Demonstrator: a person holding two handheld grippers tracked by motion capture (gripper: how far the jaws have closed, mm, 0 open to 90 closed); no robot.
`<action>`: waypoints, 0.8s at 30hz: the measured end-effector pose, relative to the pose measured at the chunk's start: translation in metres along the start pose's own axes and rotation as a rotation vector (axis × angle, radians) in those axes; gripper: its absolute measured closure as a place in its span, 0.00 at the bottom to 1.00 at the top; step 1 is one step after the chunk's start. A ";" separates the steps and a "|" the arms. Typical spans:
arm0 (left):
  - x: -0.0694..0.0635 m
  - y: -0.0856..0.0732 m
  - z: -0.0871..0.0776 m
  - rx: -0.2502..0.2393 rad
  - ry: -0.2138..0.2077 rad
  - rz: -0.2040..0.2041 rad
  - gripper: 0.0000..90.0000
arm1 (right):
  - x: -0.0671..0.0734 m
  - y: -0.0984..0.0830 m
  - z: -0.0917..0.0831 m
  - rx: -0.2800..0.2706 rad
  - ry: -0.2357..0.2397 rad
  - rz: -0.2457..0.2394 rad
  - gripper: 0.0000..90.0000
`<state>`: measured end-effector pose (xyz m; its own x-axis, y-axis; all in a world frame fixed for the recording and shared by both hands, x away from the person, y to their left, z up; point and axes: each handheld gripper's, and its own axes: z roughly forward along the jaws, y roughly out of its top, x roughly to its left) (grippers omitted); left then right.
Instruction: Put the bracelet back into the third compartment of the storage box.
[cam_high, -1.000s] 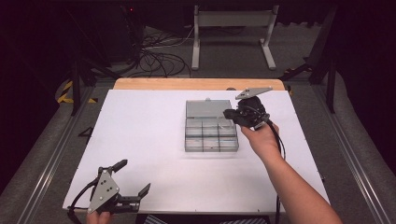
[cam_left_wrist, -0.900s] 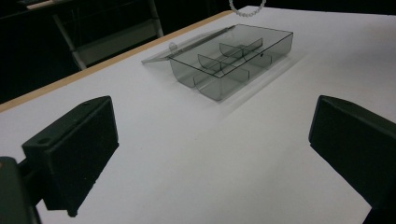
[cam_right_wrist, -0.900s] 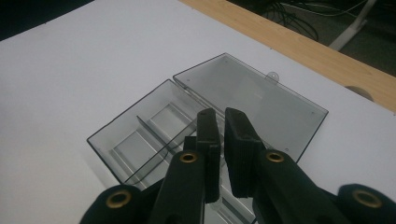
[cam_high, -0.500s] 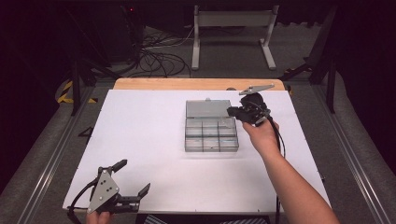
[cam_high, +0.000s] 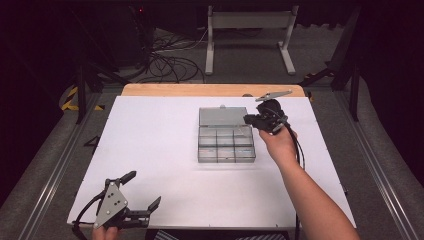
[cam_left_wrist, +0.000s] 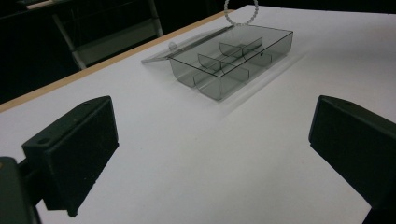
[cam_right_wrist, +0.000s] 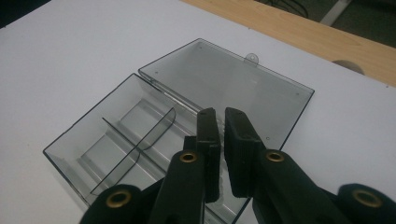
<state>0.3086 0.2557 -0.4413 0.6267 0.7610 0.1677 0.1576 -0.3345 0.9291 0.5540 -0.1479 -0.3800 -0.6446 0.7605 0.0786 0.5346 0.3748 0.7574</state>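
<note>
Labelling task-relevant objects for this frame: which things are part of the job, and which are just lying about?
In the job:
open compartment box
white bead ring, held over the box
right gripper, fingers shut on the ring

Lying about:
left gripper, open and idle
floor cables
metal stand at the back

One compartment box, two grippers.

Your right gripper hides the box's near-right compartments, so whatever it's pinching, you can't tell. A beaded ring above the box is cut off by the top edge.
</note>
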 end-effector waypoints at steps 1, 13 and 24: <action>0.000 0.000 0.000 0.000 0.000 0.000 0.02 | 0.000 0.000 0.001 0.002 0.002 0.003 0.95; 0.001 0.000 0.000 0.003 0.004 0.009 0.02 | -0.003 -0.005 0.017 0.040 0.005 0.022 0.95; 0.001 0.000 0.000 0.003 0.005 0.008 0.02 | -0.001 -0.009 0.026 0.071 0.018 0.026 0.95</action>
<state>0.3091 0.2565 -0.4411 0.6242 0.7611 0.1765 0.1547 -0.3419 0.9269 0.5642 -0.1380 -0.4042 -0.6393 0.7612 0.1094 0.5883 0.3924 0.7070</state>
